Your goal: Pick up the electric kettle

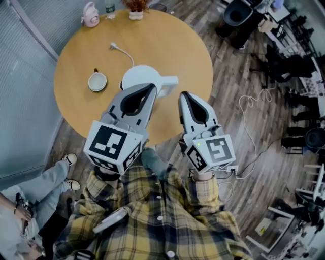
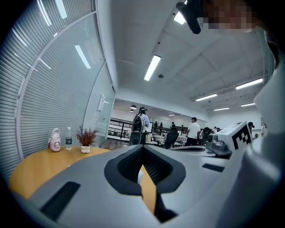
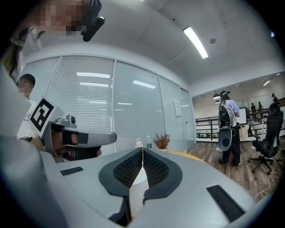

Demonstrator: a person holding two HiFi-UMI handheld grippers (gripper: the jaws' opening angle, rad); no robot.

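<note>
The white electric kettle (image 1: 142, 76) stands on the round wooden table (image 1: 177, 40), its handle (image 1: 168, 83) pointing right. A white cord and plug (image 1: 115, 46) lie behind it. My left gripper (image 1: 152, 87) hovers over the kettle's near side, covering part of it, with its jaws shut and nothing between them. My right gripper (image 1: 183, 94) is just right of the handle near the table's front edge, also shut and empty. In the left gripper view the left gripper (image 2: 142, 147) has its tips together. The right gripper (image 3: 142, 149) looks the same in its own view, with a white sliver (image 3: 139, 186) showing behind the pads.
A white cup (image 1: 97, 81) sits left of the kettle. A pink item (image 1: 90, 14), a bottle (image 1: 109, 7) and a small plant (image 1: 135, 9) stand at the table's far edge. A seated person's legs (image 1: 56, 177) are at lower left. Cables (image 1: 254, 106) lie on the floor at right.
</note>
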